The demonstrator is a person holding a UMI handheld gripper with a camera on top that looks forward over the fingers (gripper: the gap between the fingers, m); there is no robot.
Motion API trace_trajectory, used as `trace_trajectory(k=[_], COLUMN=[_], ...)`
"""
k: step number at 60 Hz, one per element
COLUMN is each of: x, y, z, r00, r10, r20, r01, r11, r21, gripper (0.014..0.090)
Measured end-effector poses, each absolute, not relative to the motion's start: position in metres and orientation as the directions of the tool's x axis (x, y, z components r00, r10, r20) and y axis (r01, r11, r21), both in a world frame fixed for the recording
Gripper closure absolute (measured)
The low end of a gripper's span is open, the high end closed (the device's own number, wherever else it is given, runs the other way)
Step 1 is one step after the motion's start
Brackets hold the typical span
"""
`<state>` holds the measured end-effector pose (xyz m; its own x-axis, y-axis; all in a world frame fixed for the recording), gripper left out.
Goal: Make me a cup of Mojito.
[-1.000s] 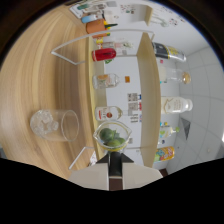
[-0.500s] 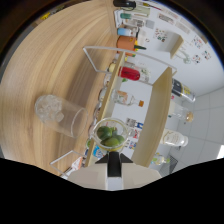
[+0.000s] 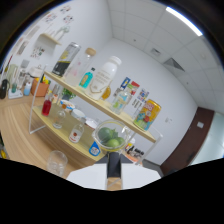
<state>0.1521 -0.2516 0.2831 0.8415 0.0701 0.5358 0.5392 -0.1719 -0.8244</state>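
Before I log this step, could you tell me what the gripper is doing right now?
Gripper: shut on the clear cup of lime pieces, lifted before the shelves.

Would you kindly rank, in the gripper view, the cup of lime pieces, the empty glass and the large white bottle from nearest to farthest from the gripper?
1. Cup of lime pieces: right at the gripper, just above its tips.
2. Empty glass: on the wooden counter, off to the side.
3. Large white bottle: beyond, on the top shelf.
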Motion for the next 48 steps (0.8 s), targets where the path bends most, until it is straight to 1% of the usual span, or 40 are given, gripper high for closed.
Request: trace_trajectory(k=[4,9,19,23,28,33,38,44,48], x=[0.172,0.198,0.24,0.253,0.262,0.269,0.274,0.276,0.275], y=[-0.252,-0.253,-0.256,-0.255,-0.259,-0.26,-0.263,-0.267,-0.266], z=[0.268,0.235,0.147,0.112,0.077,0.042,0.023,0.009,0.008], r00=[0.928,0.977,0.999,1.0,0.999,0.998,0.998,0.998,0.999], r10=[0.057,0.041,-0.003,-0.026,-0.033,-0.037,-0.036,-0.033,-0.019], r20=[0.368,0.211,0.042,0.002,-0.033,-0.043,-0.049,-0.06,-0.049], r01=[0.371,0.213,0.036,-0.012,-0.046,-0.057,-0.061,-0.066,-0.048], r11=[-0.228,-0.301,-0.479,-0.531,-0.596,-0.64,-0.668,-0.695,-0.689], r21=[-0.9,-0.93,-0.877,-0.847,-0.802,-0.766,-0.742,-0.716,-0.723], gripper=[0.0886,0.0886,0.0886,0.0887,0.0886,0.0887,0.0887,0.0884,0.088])
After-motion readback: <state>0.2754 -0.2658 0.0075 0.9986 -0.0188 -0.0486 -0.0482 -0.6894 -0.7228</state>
